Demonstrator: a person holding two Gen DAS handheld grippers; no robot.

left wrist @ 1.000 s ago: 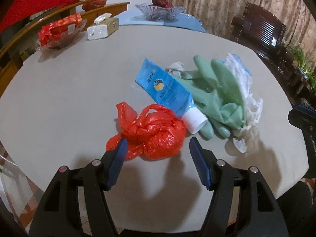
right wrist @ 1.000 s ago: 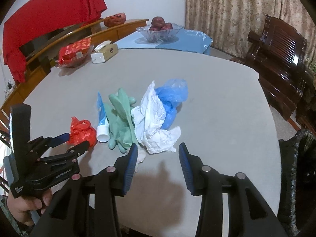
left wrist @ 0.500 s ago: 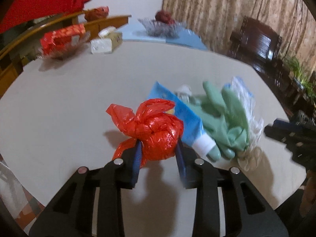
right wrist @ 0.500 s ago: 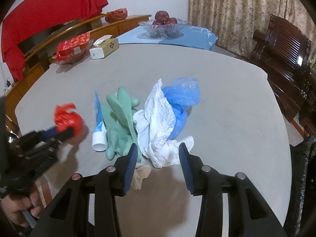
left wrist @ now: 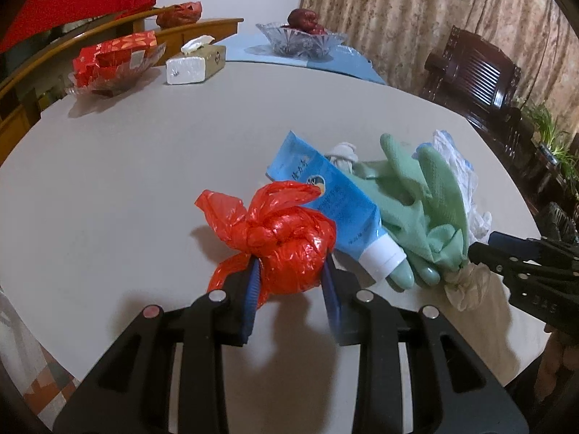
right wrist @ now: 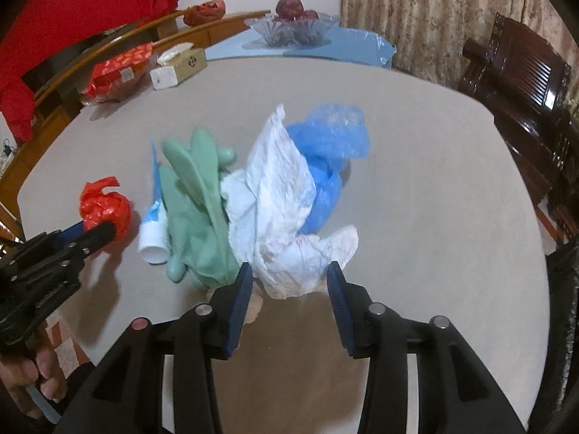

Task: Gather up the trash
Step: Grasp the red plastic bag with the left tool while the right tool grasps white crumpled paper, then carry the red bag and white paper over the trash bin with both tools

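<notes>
My left gripper (left wrist: 291, 275) is shut on a knotted red plastic bag (left wrist: 286, 238) and holds it just above the grey table (left wrist: 144, 166); the bag also shows in the right wrist view (right wrist: 105, 209). Beside it lie a blue tube with a white cap (left wrist: 336, 206), green rubber gloves (left wrist: 427, 209) and crumpled white plastic (right wrist: 286, 209) over a blue plastic bag (right wrist: 333, 144). My right gripper (right wrist: 289, 282) is open, its blue pads on either side of the near edge of the white plastic.
At the table's far side stand a tissue box (left wrist: 195, 63), a glass dish with red packets (left wrist: 112, 61) and a glass fruit bowl (left wrist: 300, 36) on a blue mat. A dark wooden chair (right wrist: 524, 83) stands to the right. A black bag (right wrist: 564, 307) hangs at the right edge.
My left gripper closed on the red bag and lifted it off the table. My right gripper moved forward to the white plastic and stayed open.
</notes>
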